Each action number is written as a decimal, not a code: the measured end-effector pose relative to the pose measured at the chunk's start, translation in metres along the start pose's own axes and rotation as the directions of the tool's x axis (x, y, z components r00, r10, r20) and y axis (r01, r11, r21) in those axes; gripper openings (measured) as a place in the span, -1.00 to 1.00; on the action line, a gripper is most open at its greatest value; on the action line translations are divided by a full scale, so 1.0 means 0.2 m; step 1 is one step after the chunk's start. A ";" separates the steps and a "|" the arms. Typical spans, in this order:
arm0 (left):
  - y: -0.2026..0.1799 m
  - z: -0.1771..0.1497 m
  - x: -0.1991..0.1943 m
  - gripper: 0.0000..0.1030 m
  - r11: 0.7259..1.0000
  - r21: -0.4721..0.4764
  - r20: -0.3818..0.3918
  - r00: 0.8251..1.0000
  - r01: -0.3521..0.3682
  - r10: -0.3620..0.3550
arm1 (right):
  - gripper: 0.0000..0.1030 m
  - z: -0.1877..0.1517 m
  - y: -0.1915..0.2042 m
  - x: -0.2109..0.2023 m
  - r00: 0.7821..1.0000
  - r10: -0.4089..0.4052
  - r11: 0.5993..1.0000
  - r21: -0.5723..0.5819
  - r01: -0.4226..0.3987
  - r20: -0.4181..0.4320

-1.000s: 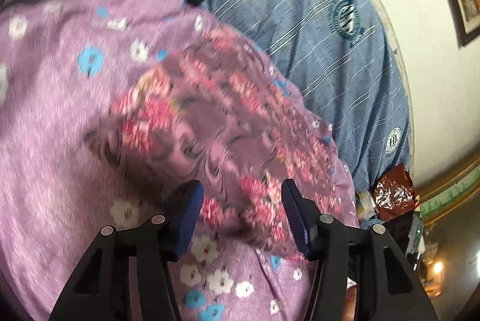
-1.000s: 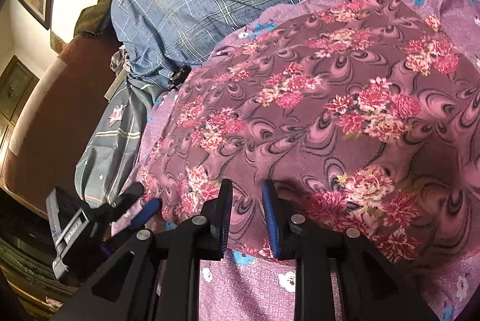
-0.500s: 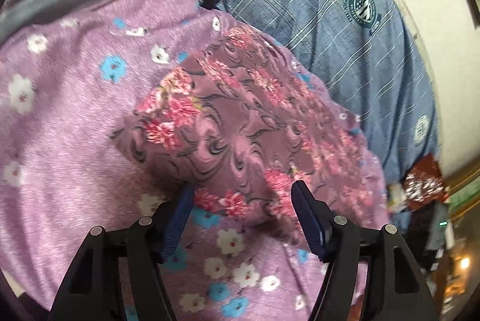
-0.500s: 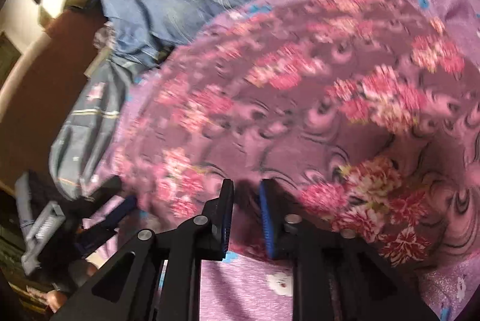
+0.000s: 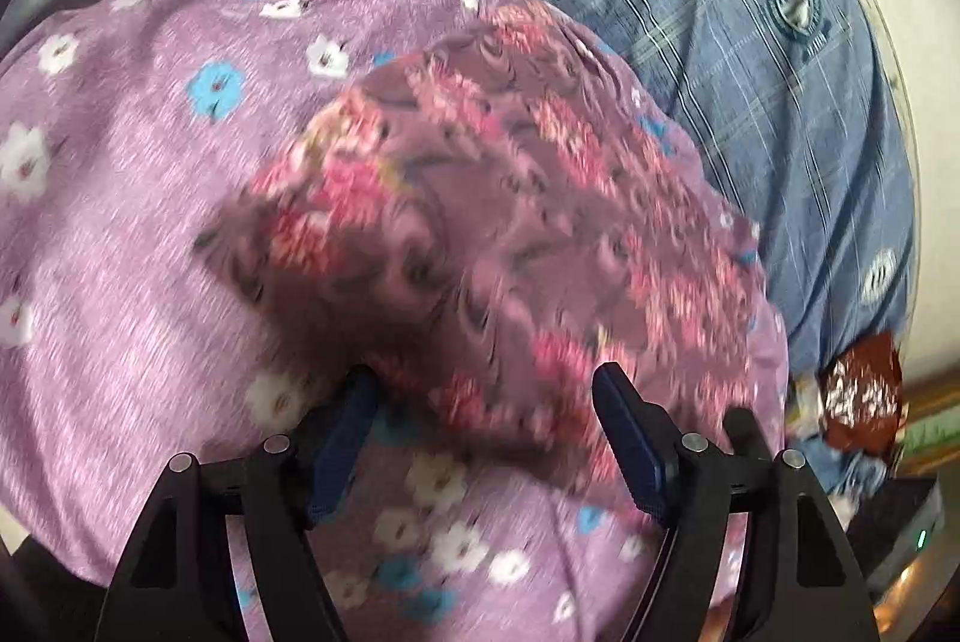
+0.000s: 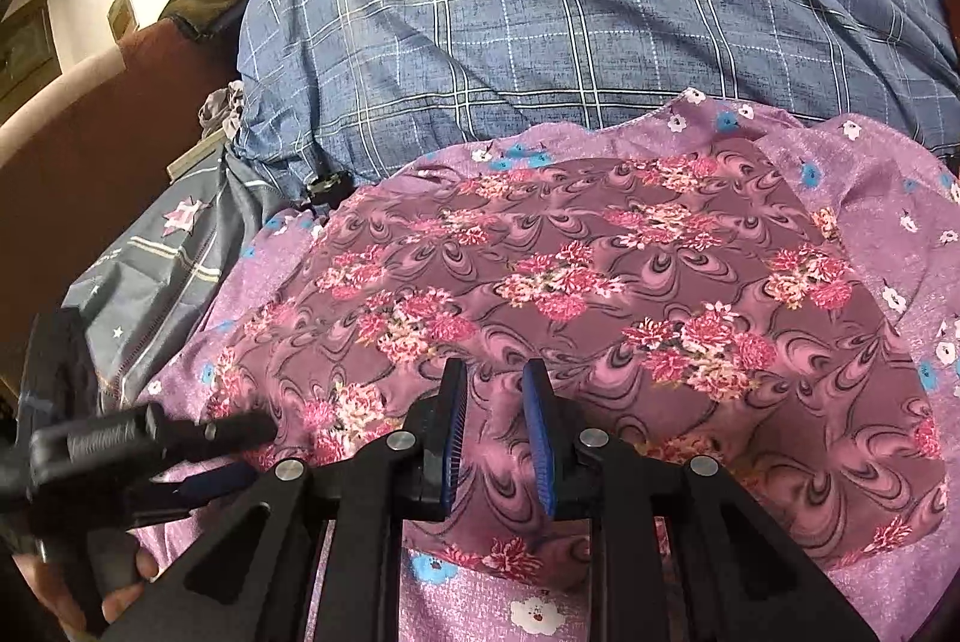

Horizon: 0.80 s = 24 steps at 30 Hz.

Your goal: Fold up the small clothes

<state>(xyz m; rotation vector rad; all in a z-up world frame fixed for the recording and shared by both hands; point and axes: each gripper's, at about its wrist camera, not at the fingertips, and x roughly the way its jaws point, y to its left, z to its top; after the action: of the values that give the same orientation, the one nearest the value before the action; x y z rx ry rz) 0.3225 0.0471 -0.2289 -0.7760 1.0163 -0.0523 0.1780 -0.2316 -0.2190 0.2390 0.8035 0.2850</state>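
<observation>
The right tongs (image 6: 493, 432) stand nearly together, clamped on a raised pinch at the near edge of the floral garment (image 6: 600, 282). The left tongs (image 5: 483, 438) are apart, having just been opening, with the garment's near edge loose between them. The garment lies folded on a lilac flowered cloth (image 5: 120, 222), in front of a blue checked cover (image 6: 540, 42). If the right tongs lift, the released side may sag and spoil the fold.

Floral garment (image 6: 576, 282): thin, smooth printed cloth. Lilac sheet (image 5: 120, 222): matt woven cloth. Blue checked cover (image 6: 570, 30): matt cotton-like cloth.
</observation>
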 end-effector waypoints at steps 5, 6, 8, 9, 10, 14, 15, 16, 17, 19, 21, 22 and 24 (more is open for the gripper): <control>-0.03 0.11 0.02 0.40 0.999 -0.026 0.125 0.992 0.033 -0.029 | -0.58 0.00 -0.02 0.01 1.000 0.006 1.000 0.022 -0.006 -0.011; -0.02 0.11 0.02 0.39 0.999 -0.025 0.154 0.987 0.041 -0.036 | -0.58 0.00 -0.02 0.02 1.000 0.007 1.000 0.021 -0.007 -0.017; -0.03 0.09 0.04 0.37 0.999 0.015 0.199 0.979 0.030 -0.033 | -0.58 -0.01 -0.02 0.04 0.999 0.006 1.000 0.017 -0.006 -0.032; -0.03 0.08 0.04 0.36 0.999 0.032 0.207 0.978 0.022 -0.028 | -0.58 -0.01 -0.02 0.05 0.999 0.006 1.000 0.015 -0.005 -0.041; -0.05 0.05 0.05 0.32 0.998 0.061 0.222 0.975 -0.002 -0.012 | -0.58 -0.01 -0.02 0.06 0.999 0.005 1.000 0.012 -0.004 -0.054; -0.09 0.02 0.07 0.25 0.994 0.101 0.234 0.972 -0.039 0.014 | -0.58 -0.03 0.00 0.10 0.996 0.004 1.000 0.007 -0.004 -0.094; -0.09 0.01 0.07 0.26 0.995 0.097 0.231 0.973 -0.039 0.016 | -0.58 -0.04 0.00 0.10 0.995 0.004 1.000 0.007 -0.003 -0.099; -0.09 0.00 0.07 0.26 0.993 0.103 0.234 0.972 -0.051 0.026 | -0.58 -0.04 0.00 0.11 0.994 0.003 1.000 0.005 -0.002 -0.109; -0.09 -0.02 0.06 0.26 0.990 0.121 0.242 0.969 -0.073 0.042 | -0.58 -0.05 0.00 0.12 0.994 0.001 1.000 0.005 -0.001 -0.113; -0.09 -0.03 0.03 0.26 0.982 0.156 0.257 0.964 -0.105 0.062 | -0.58 -0.05 0.00 0.14 0.992 -0.005 1.000 0.005 0.005 -0.127; -0.12 -0.06 0.02 0.26 0.971 0.187 0.260 0.961 -0.147 0.095 | -0.58 -0.06 0.00 0.14 0.991 -0.006 1.000 0.005 0.006 -0.133; -0.14 -0.07 0.02 0.26 0.965 0.203 0.264 0.959 -0.164 0.107 | -0.58 -0.06 0.00 0.14 0.991 -0.007 1.000 0.003 0.007 -0.132; -0.16 -0.08 0.01 0.26 0.958 0.216 0.272 0.954 -0.188 0.126 | -0.58 -0.06 0.01 0.14 0.992 -0.011 1.000 -0.002 0.011 -0.129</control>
<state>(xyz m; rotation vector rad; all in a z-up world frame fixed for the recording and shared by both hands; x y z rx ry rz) 0.3200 0.0148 -0.2157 -0.4636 0.8040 0.0612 0.1871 -0.2201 -0.2449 0.2167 0.9319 0.2925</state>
